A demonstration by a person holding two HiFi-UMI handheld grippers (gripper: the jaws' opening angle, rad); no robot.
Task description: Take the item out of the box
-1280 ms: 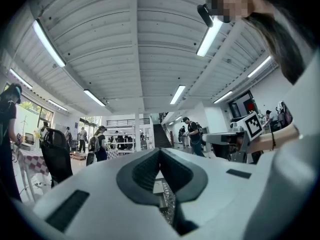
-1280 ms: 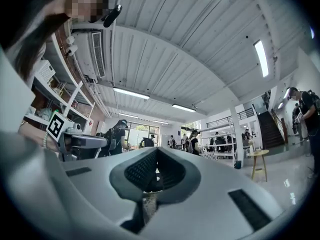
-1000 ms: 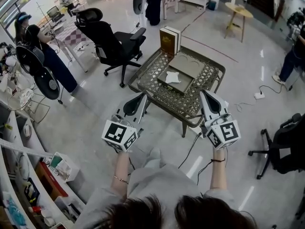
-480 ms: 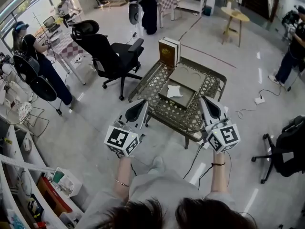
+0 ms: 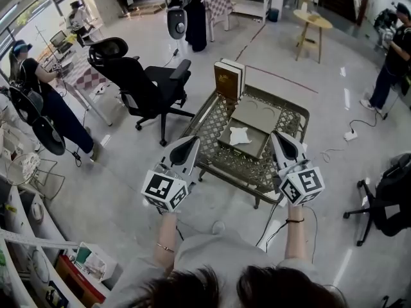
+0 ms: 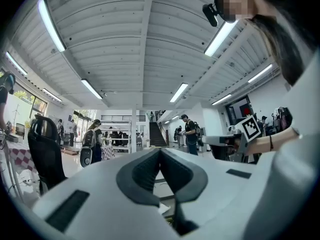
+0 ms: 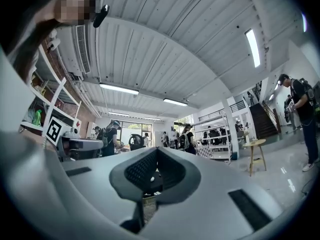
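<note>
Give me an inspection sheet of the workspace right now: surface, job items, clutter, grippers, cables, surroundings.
Surface: low metal lattice table, bare apart from the things below.
Job's things: flat box lies open mid-table; white item lies inside it, not yet taken out.
Clutter: brown case stands upright at the table's far corner.
Grippers: left gripper and right gripper both shut and empty, at the table's near side, apart from the box.
Cables: white power strip with its cord on the floor right of the table; dark cable on the floor by the near leg.
Surroundings: black office chair left of the table, round side table beyond, people standing around.
</note>
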